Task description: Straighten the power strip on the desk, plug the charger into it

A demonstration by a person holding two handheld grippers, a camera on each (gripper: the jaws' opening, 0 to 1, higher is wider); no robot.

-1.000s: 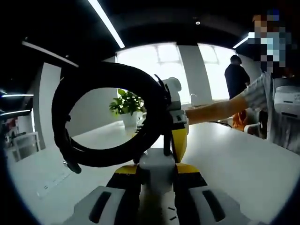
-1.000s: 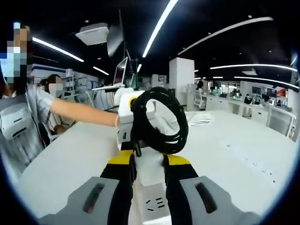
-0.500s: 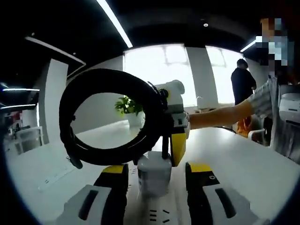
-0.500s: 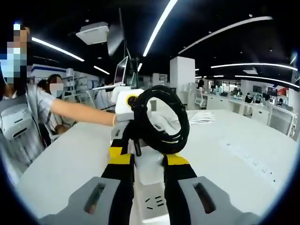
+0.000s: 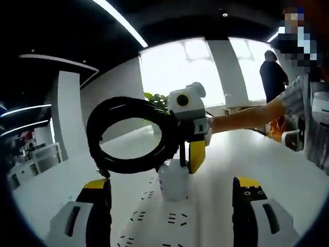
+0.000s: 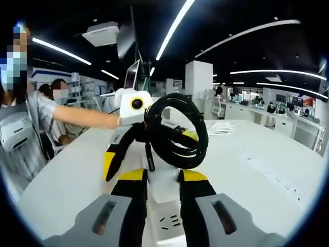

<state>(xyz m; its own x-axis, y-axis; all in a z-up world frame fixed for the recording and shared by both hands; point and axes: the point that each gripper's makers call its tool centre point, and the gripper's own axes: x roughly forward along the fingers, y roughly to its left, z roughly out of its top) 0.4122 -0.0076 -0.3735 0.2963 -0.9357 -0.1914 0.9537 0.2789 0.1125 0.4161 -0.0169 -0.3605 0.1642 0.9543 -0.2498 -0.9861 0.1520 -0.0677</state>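
**Left gripper lets go of the charger and spreads wide**

Since a second ago the left gripper [image 5: 172, 206] has released the charger [image 5: 174, 179]: its yellow-tipped jaws, then closed on the white block, now stand wide apart on either side of it, touching nothing. In the left gripper view, from left to right: one jaw, then the coiled black cable [image 5: 132, 136] hanging in a loop above the desk [image 5: 288, 170], then the charger standing upright on the white power strip [image 5: 169, 218], its slots visible between the jaws, then the other jaw. The right gripper comes in from beyond the charger, and a person's arm reaches in from the right.

In the right gripper view, the right gripper [image 6: 160, 177] is closed on the charger [image 6: 163, 177], as before. The left gripper [image 6: 126, 141] shows beyond it, spread open, and the cable coil [image 6: 177, 136] sits above. The power strip [image 6: 167, 221] lies between the jaws.
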